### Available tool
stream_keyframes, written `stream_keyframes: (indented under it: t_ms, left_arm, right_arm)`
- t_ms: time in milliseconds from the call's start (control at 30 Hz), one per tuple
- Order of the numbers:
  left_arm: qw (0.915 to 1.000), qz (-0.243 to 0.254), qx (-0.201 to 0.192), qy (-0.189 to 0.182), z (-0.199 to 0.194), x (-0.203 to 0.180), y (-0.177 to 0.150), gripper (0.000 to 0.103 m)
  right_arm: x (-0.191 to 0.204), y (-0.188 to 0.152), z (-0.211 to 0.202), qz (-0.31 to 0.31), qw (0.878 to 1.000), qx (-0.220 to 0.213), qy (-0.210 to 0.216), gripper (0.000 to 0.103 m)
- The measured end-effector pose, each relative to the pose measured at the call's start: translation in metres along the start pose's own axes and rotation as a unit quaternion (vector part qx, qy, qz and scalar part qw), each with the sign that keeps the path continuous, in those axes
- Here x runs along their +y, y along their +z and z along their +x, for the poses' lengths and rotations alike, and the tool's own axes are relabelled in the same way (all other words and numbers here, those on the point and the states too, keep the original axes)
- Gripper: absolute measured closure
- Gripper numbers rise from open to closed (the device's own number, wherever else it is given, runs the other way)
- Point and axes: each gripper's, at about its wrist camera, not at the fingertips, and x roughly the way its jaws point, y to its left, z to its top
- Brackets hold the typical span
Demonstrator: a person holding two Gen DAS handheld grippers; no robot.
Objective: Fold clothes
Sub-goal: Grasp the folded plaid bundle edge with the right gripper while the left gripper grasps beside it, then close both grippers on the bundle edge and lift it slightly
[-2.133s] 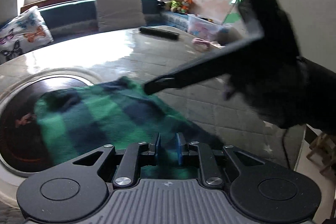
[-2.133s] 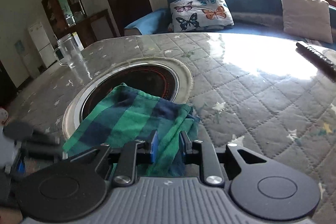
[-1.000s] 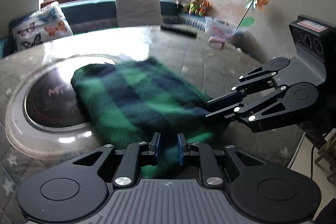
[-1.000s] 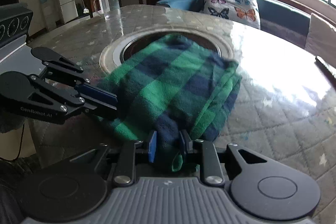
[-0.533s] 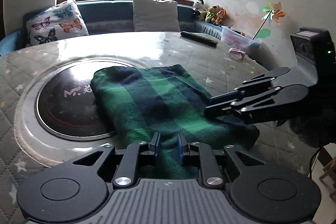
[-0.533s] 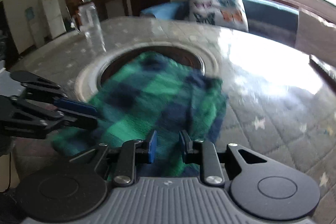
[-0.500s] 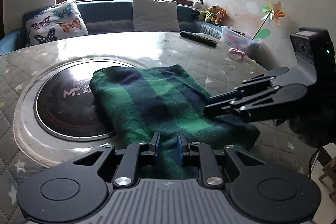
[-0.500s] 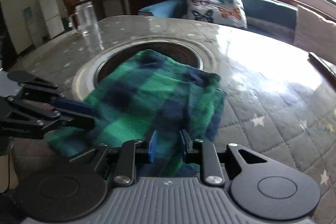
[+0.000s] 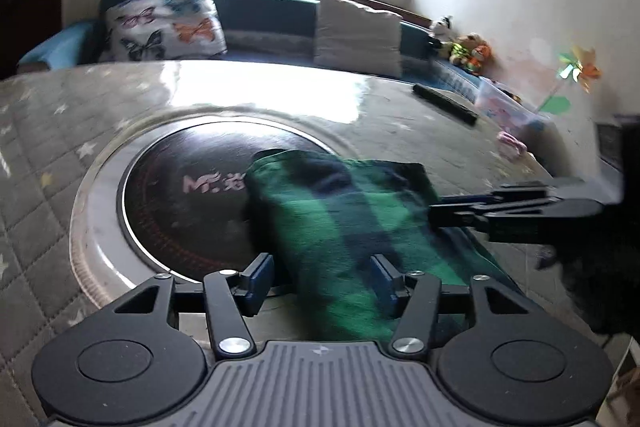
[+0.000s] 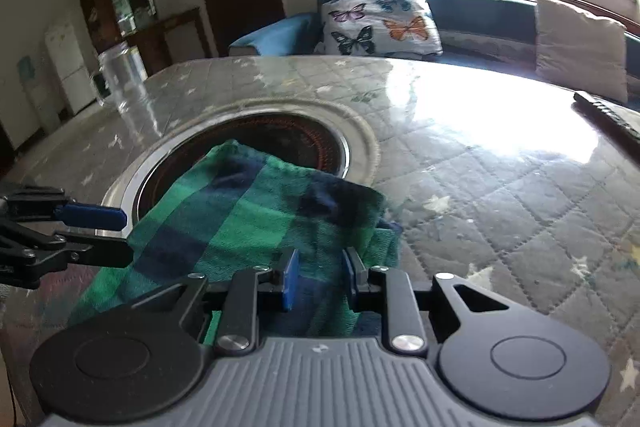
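The left gripper (image 9: 322, 277) is opening, its 2 blue pads spread apart; the near left edge of the folded green-and-navy plaid cloth (image 9: 348, 227) lies between them, gripped by neither. Ahead and to its left sits the round dark cooktop (image 9: 188, 203) sunk in the quilted table (image 9: 40, 131), with the cloth's far end lying over it. The right gripper (image 10: 318, 283) is also opening, and the cloth's near right corner sits loose between its jaws.

One folded green plaid cloth (image 9: 352, 223), two grippers (image 9: 322, 277) (image 10: 318, 277), one round burner (image 9: 192, 203), one remote (image 9: 444, 103), one glass jug (image 10: 120, 79), two cushions (image 9: 164, 23) (image 9: 356, 35), one pinwheel (image 9: 576, 71).
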Motion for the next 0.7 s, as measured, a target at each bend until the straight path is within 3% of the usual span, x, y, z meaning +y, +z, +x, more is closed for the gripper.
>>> stream_keyframes:
  t_ms: [100, 267, 367, 467, 567, 700]
  left_arm:
    - [0.9997, -0.021, 0.007, 0.002, 0.002, 0.005, -0.002, 0.037]
    - [0.9990, -0.039, 0.019, 0.001, 0.006, 0.008, -0.004, 0.034]
    - [0.9987, -0.044, 0.025, 0.003, 0.009, 0.006, -0.006, 0.034]
    - [0.9983, -0.051, 0.028, 0.001, 0.012, 0.005, -0.006, 0.035]
    - [0.9979, -0.055, 0.033, -0.005, 0.013, 0.004, -0.006, 0.039]
    - [0.9973, -0.059, 0.038, -0.021, 0.014, 0.002, -0.006, 0.056]
  right_arm:
    - [-0.007, -0.006, -0.006, 0.024, 1.000, 0.000, -0.002, 0.058]
    - [-0.025, -0.019, -0.009, 0.085, 0.996, 0.009, 0.001, 0.049]
    - [-0.030, -0.024, -0.007, 0.112, 0.994, 0.005, 0.007, 0.049]
    - [-0.026, -0.024, -0.005, 0.112, 0.994, 0.004, 0.006, 0.053]
    - [-0.025, -0.025, -0.003, 0.113, 0.994, 0.005, 0.011, 0.068]
    - [-0.023, -0.028, -0.005, 0.123, 0.992, 0.005, 0.017, 0.081]
